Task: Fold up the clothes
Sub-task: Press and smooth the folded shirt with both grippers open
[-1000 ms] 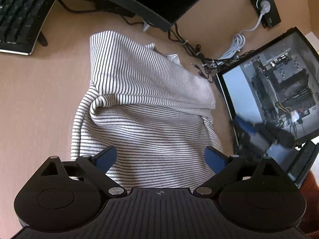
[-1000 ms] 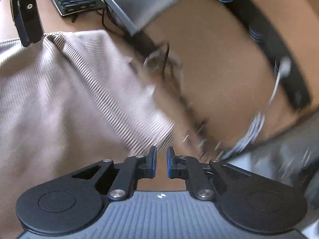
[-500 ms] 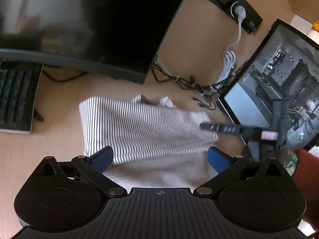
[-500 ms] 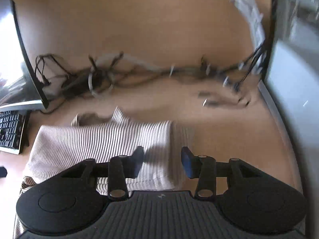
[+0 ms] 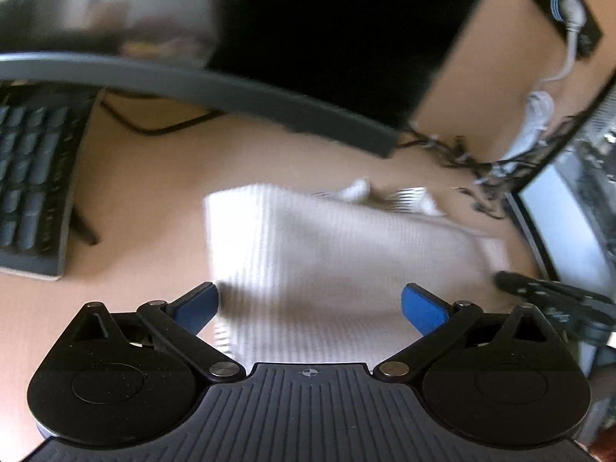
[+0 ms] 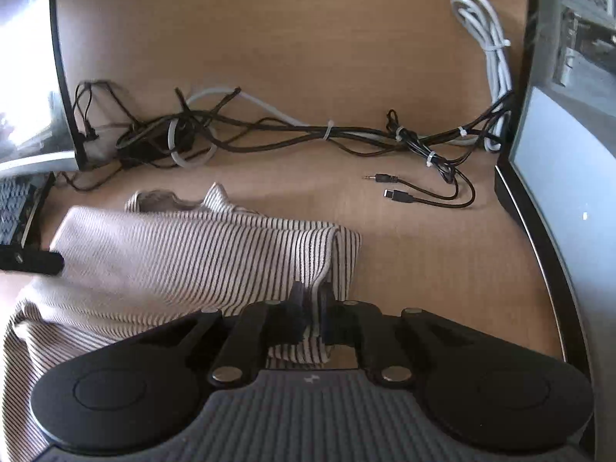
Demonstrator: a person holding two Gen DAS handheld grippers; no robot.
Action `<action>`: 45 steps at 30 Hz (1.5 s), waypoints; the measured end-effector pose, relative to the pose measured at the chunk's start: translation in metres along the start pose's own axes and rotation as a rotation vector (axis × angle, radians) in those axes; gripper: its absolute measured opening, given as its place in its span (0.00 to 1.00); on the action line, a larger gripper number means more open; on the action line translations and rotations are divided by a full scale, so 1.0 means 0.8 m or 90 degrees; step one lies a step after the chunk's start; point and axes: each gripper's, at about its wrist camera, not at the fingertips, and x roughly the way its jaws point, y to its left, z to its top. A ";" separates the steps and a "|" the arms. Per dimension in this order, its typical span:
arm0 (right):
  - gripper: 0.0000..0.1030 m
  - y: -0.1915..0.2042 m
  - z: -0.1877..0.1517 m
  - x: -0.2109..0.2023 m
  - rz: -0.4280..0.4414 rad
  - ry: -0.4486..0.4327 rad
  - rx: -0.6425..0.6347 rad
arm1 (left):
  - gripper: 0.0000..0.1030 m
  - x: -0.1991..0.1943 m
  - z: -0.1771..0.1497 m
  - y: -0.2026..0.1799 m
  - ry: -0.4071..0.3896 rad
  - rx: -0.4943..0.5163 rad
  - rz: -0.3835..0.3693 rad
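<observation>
The right tongs (image 6: 311,310) pinch a folded edge of the striped top (image 6: 184,254), while the left tongs (image 5: 310,304) hang wide above it. The top lies doubled over on the surface (image 6: 423,261). It looks soft, light and floppy, so hold it at corners and edges.

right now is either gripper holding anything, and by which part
The right gripper is shut on the striped garment, pinching its folded right-hand edge. The left gripper is open over the garment, holding nothing.
</observation>
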 end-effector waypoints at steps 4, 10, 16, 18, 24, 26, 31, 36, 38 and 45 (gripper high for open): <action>0.34 -0.002 0.016 -0.025 -0.014 -0.039 0.006 | 1.00 -0.026 0.002 -0.003 -0.037 0.010 -0.026; 0.53 0.010 0.037 -0.019 0.089 -0.051 0.065 | 1.00 -0.004 0.006 -0.052 -0.054 0.123 -0.096; 0.52 0.011 0.012 0.010 0.092 -0.006 0.077 | 1.00 0.040 -0.009 -0.047 -0.020 0.079 -0.067; 0.52 0.010 0.004 0.008 0.086 -0.010 0.058 | 1.00 0.043 -0.016 -0.055 -0.025 0.098 -0.057; 0.52 0.006 -0.018 -0.001 0.068 -0.021 0.004 | 1.00 0.044 -0.017 -0.062 -0.013 0.045 -0.101; 0.52 -0.001 -0.021 -0.009 0.062 -0.025 -0.008 | 1.00 0.047 -0.018 -0.064 -0.013 0.050 -0.112; 0.52 0.004 -0.020 -0.010 0.044 -0.023 -0.037 | 1.00 0.036 -0.005 -0.062 -0.010 0.064 -0.106; 0.51 0.003 0.001 -0.029 0.047 -0.033 -0.003 | 1.00 0.033 0.004 -0.054 -0.011 0.077 -0.102; 0.51 -0.003 0.006 -0.020 0.050 -0.007 0.014 | 1.00 0.042 0.005 -0.050 -0.003 0.082 -0.106; 0.51 -0.017 0.013 -0.017 0.054 0.023 0.020 | 1.00 0.021 0.015 -0.045 -0.028 0.059 -0.096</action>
